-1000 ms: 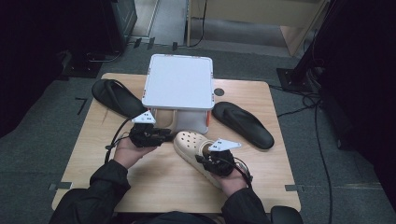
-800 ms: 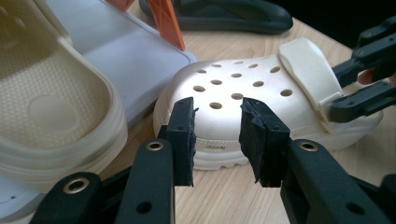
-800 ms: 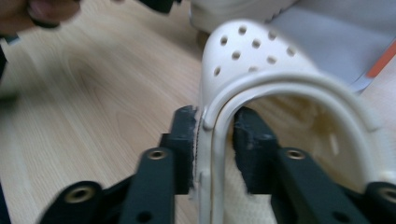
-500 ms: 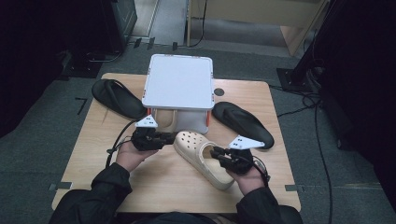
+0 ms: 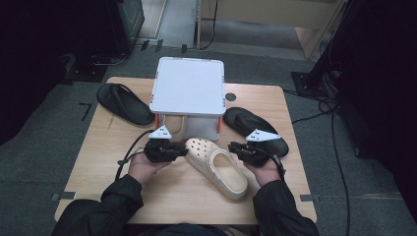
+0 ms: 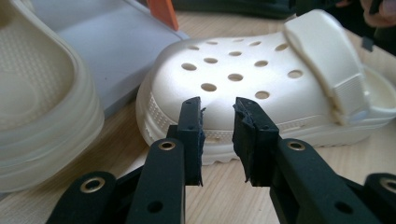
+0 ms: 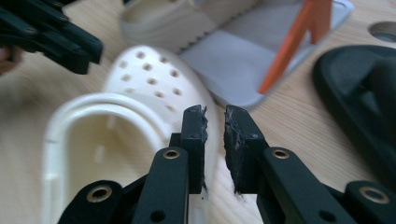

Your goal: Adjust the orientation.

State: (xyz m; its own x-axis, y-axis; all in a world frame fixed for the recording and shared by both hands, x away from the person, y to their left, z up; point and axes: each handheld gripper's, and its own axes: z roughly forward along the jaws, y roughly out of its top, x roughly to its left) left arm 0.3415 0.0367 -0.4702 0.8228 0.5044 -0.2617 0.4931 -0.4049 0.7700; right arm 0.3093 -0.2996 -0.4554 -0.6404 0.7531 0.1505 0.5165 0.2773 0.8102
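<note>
Fingers of both the left gripper (image 5: pixel 183 151) and right gripper (image 5: pixel 231 146) stand slightly apart, empty, flanking the cream clog (image 5: pixel 216 166) before the white rack (image 5: pixel 187 92).

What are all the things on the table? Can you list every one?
cream clog: one, cream with holes, near middle of the table, between the two grippers.
second cream clog: one, cream, on the rack's lower shelf.
white rack: one, white with orange posts, back middle.
black slippers: two, black, one left of the rack, one right.
table: one, light wood.
left gripper: one, black, jaws narrowly apart, empty, at the clog's toe.
right gripper: one, black, jaws narrowly apart, empty, beside the clog.
</note>
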